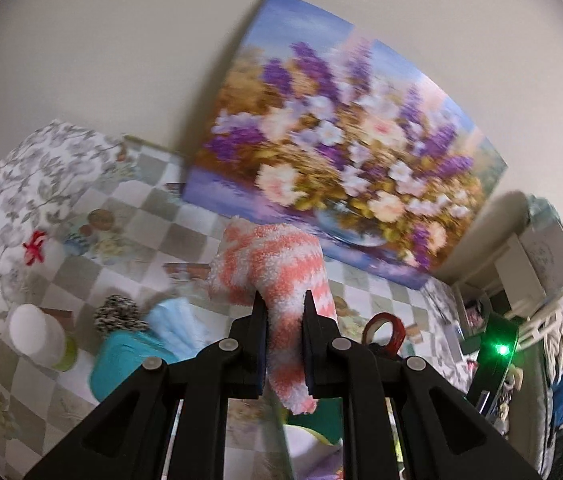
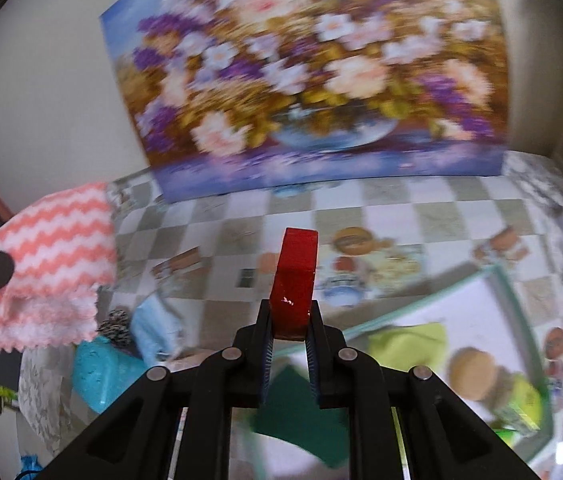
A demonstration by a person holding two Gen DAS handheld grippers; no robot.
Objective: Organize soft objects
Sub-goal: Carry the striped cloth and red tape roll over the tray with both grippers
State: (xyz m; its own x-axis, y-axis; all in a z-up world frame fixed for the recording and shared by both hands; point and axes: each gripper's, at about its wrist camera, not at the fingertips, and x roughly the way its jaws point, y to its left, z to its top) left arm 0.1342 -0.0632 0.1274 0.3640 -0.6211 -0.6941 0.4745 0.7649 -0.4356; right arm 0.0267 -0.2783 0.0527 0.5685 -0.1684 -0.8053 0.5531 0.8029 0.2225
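Hanging between the jaws of the left gripper (image 1: 283, 304) is a fluffy cloth with pink and white zigzag stripes (image 1: 281, 276); the jaws pinch it in its middle part, so one end stands up above the fingers and the other end drops below them, lifted above the bench. In the right wrist view the same cloth (image 2: 49, 264) shows at the left edge, raised in the air. The right gripper (image 2: 289, 326) has its jaws pressed on a red block-shaped object (image 2: 295, 280), which stands upright between them; its material I cannot tell. Below and to the right of this gripper is a shallow white tray with a pale green rim (image 2: 477, 280), and inside it lie a yellow-green cloth (image 2: 409, 344), a dark green cloth (image 2: 301, 412) and a round tan soft thing (image 2: 473, 372). On the bench, covered with a checked cloth printed with pictures (image 1: 153, 216), there are a folded light blue cloth (image 1: 177, 320), a turquoise soft object (image 1: 121, 360), a black and white speckled pompom (image 1: 117, 312) and a white cylinder-shaped container (image 1: 35, 332), all near each other at the left. A large painting of purple and pink flowers (image 1: 345, 152) leans against the pale wall behind the bench.
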